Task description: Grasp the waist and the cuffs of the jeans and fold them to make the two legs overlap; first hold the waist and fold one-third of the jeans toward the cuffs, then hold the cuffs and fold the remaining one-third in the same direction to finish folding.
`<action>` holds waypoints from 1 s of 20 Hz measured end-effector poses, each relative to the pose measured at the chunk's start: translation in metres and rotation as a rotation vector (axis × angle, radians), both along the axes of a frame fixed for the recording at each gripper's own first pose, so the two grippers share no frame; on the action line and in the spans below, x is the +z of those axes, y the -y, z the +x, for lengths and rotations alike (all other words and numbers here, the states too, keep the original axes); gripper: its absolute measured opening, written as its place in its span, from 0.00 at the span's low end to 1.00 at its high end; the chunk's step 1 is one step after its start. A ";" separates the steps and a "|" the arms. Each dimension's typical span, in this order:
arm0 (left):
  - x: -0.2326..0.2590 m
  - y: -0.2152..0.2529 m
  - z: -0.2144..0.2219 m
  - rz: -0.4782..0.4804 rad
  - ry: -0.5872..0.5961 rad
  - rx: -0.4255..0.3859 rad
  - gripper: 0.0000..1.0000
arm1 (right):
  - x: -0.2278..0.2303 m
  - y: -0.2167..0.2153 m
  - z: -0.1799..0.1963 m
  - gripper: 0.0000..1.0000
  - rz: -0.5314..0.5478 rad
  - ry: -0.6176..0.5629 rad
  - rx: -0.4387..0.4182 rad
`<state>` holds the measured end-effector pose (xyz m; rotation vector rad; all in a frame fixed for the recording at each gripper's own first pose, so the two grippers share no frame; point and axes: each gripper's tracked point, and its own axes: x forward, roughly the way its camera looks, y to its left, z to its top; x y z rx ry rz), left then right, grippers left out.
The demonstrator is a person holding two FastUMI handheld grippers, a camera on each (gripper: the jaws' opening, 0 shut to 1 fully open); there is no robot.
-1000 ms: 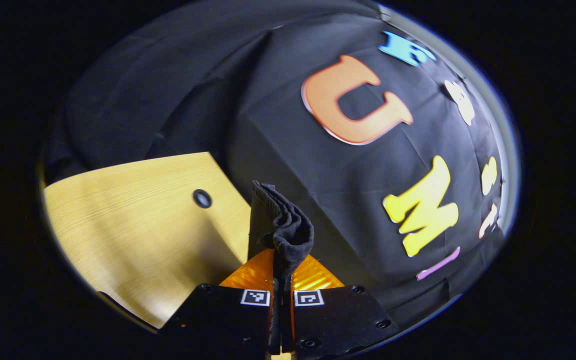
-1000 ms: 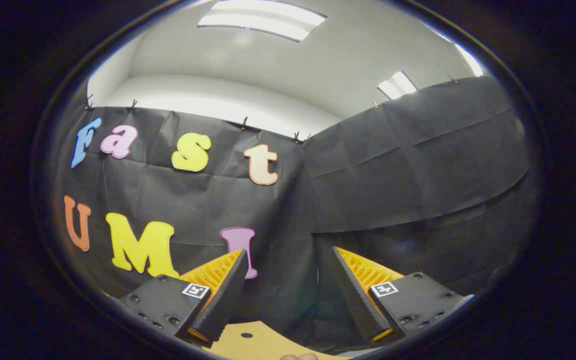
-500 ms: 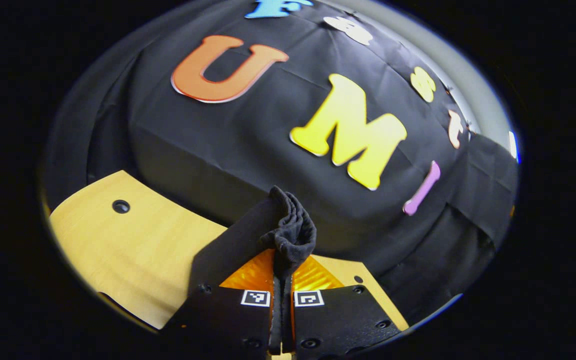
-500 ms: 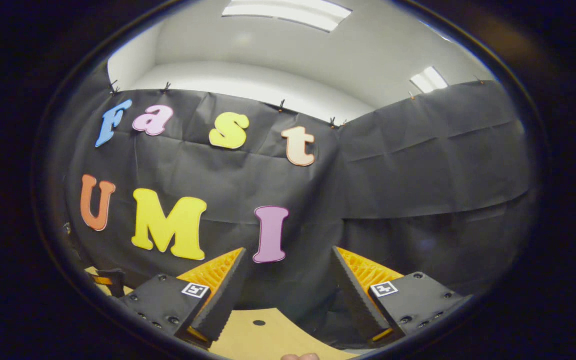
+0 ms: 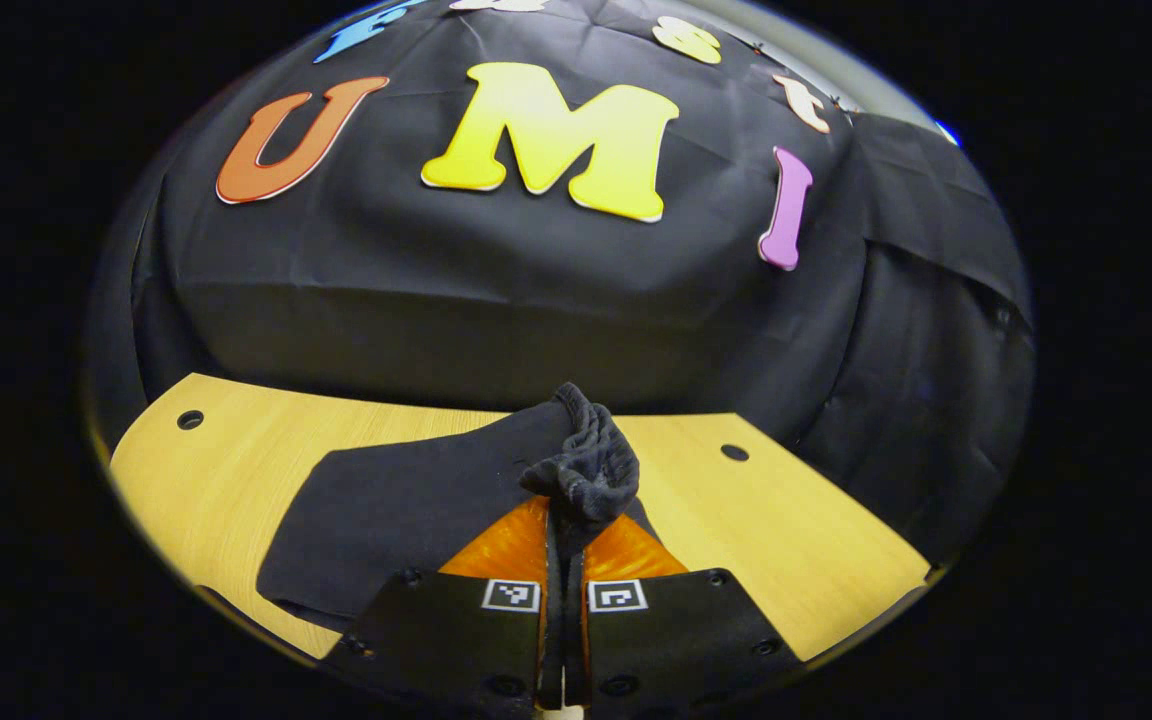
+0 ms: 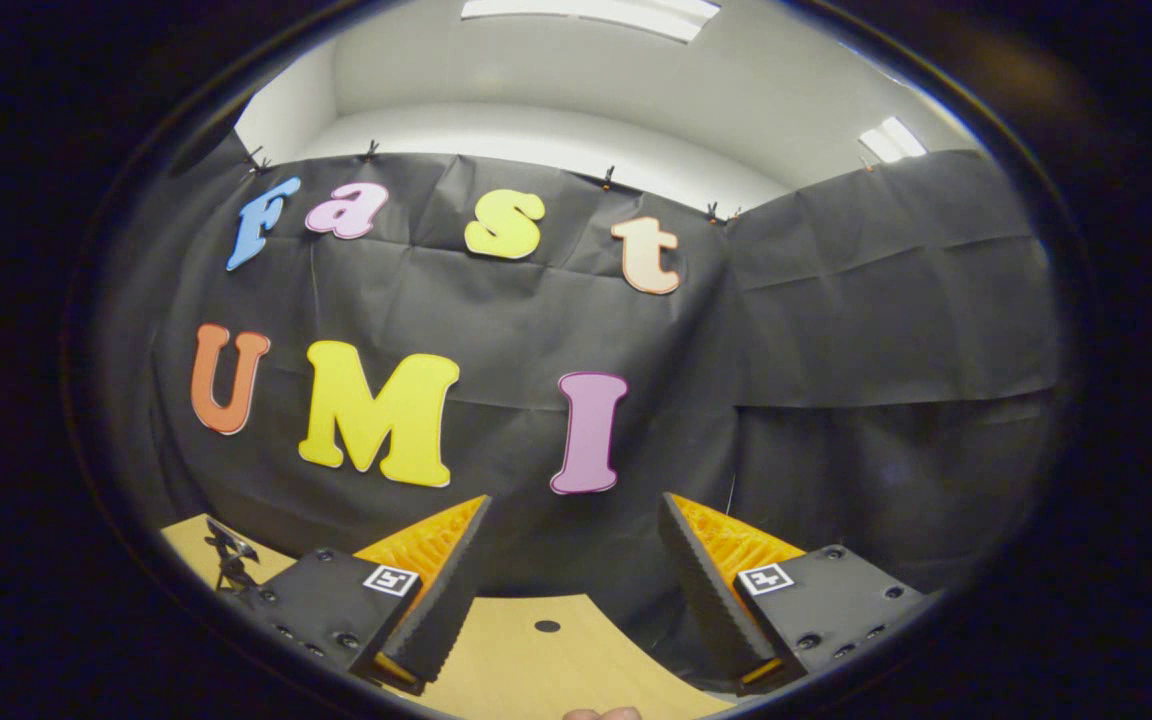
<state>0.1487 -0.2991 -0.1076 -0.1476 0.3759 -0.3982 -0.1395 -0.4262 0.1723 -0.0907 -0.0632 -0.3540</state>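
The jeans (image 5: 406, 510) lie dark and flat on the wooden table (image 5: 796, 530), lower centre-left of the left gripper view, with one bunched end raised at frame centre. Risk: that bunch is thick and rolled; if it slips out, the fold would probably collapse or land skewed. The left gripper (image 5: 563, 560) is clamped tight on that bunch, fingers nearly together. The right gripper (image 6: 576, 570), at the bottom of the right gripper view, stands wide apart, holding and touching nothing, aimed at the booth wall (image 6: 836, 330).
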 end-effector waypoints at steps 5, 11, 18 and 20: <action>-0.052 0.015 -0.018 0.183 -0.020 0.013 0.04 | -0.009 0.006 0.005 1.00 -0.036 -0.034 0.041; -0.067 0.016 -0.021 0.277 0.017 0.049 0.04 | -0.023 0.002 0.019 0.98 -0.012 -0.050 0.126; -0.058 0.042 -0.049 0.257 0.047 -0.048 1.00 | -0.046 0.000 0.027 0.98 0.018 -0.083 0.210; -0.032 0.052 -0.064 0.197 0.065 -0.082 1.00 | -0.050 0.002 0.025 0.99 0.022 -0.092 0.228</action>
